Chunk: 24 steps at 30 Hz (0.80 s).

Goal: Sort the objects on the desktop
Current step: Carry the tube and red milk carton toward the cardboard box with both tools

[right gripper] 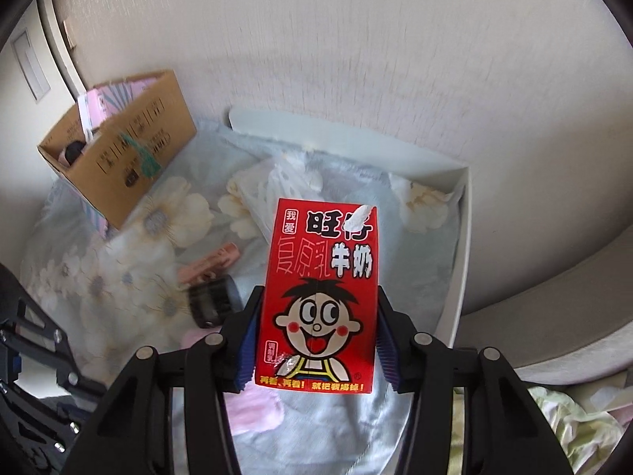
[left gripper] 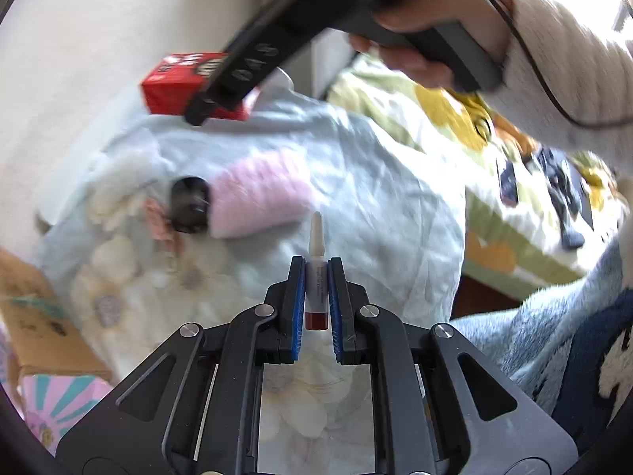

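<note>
Aloft, left tool (left gripper: 316, 297) clenched around tube (left gripper: 316, 277) — right tool (right gripper: 316, 316) around milk carton (right gripper: 320, 297) — above cloth (right gripper: 138, 257).

Floral cloth (right gripper: 130, 245) covers the surface below a pale wall (right gripper: 316, 39), possibly wallpapered.

Red milk carton (right gripper: 316, 297) upright; small tube (left gripper: 316, 277), perhaps glue.

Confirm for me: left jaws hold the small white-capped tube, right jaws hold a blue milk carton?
Not quite: the milk carton is red, not blue, as the right wrist view shows. The left gripper does hold the small white-capped tube.
</note>
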Tool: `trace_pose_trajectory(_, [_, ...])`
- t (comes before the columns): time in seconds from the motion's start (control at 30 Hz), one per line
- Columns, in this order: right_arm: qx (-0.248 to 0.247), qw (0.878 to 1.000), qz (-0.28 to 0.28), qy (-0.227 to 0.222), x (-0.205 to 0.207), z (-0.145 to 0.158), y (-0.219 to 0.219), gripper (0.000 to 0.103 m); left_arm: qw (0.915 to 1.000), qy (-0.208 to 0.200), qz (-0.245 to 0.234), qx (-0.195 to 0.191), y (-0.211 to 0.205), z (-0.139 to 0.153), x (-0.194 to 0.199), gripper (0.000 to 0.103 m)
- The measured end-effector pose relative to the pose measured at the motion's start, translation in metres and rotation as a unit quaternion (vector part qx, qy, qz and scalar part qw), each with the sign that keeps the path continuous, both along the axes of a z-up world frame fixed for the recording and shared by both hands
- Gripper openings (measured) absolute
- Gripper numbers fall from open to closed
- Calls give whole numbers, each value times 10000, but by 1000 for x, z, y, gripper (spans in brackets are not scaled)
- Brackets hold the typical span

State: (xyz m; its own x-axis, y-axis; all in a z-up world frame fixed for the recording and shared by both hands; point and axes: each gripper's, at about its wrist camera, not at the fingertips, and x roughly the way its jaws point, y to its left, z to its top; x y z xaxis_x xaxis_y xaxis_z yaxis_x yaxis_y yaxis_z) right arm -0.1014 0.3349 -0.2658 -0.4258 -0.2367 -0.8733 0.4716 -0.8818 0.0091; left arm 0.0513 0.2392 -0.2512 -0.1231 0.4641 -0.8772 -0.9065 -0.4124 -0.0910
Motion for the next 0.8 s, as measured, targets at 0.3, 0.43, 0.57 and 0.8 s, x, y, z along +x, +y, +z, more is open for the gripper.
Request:
trace_pose_trajectory(0.3, [-283,9989,-73,374,18,71,-21,47,9946,640,794,182,-36,62,-6,10])
trace_pose_trajectory(0.43, [-437,9974,41,565,21,99,-46,47,9874,826,1321,265,-68,92,-12,10])
trace_pose_trajectory(0.57, [-573,9948,266,796,23,126,-81,47,9756,871,1964,451,-113,118,-24,10])
trace_pose_trajectory(0.8, [-815,9905,572,951,15,149,-145,47,9381,951,3262,668,-212,144,-60,10])
